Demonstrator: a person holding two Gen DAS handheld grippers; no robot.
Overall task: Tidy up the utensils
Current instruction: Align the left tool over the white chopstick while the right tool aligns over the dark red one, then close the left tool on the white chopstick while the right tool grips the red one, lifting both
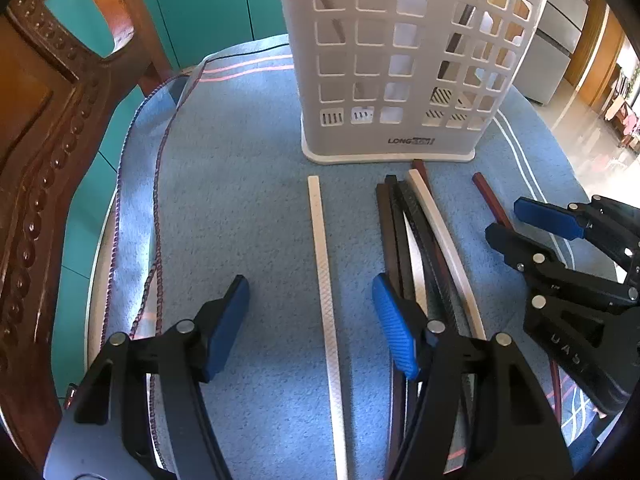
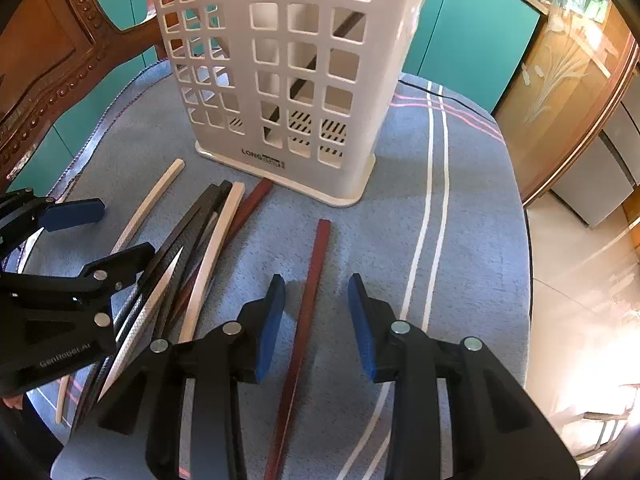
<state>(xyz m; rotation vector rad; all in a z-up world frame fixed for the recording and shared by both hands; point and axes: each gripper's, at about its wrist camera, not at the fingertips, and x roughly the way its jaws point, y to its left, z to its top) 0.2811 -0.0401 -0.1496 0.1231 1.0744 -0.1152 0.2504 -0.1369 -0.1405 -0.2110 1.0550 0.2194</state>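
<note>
A white slotted utensil holder (image 1: 400, 64) (image 2: 280, 76) stands upright on the blue cloth, with a dark stick leaning inside it. A white chopstick (image 1: 325, 292) (image 2: 148, 204) lies flat between the open jaws of my left gripper (image 1: 310, 304), untouched by the blue pads. A reddish-brown chopstick (image 2: 308, 300) (image 1: 490, 198) lies between the open jaws of my right gripper (image 2: 316, 312), also untouched. A bundle of black, white and brown chopsticks (image 1: 416, 240) (image 2: 192, 248) lies between the two grippers.
The blue towel (image 1: 240, 200) (image 2: 472, 240) covers a small round table. A carved wooden chair back (image 1: 52, 128) (image 2: 48, 52) stands at the left. Teal cabinets (image 2: 472, 36) are behind, a tiled floor (image 2: 580, 300) to the right.
</note>
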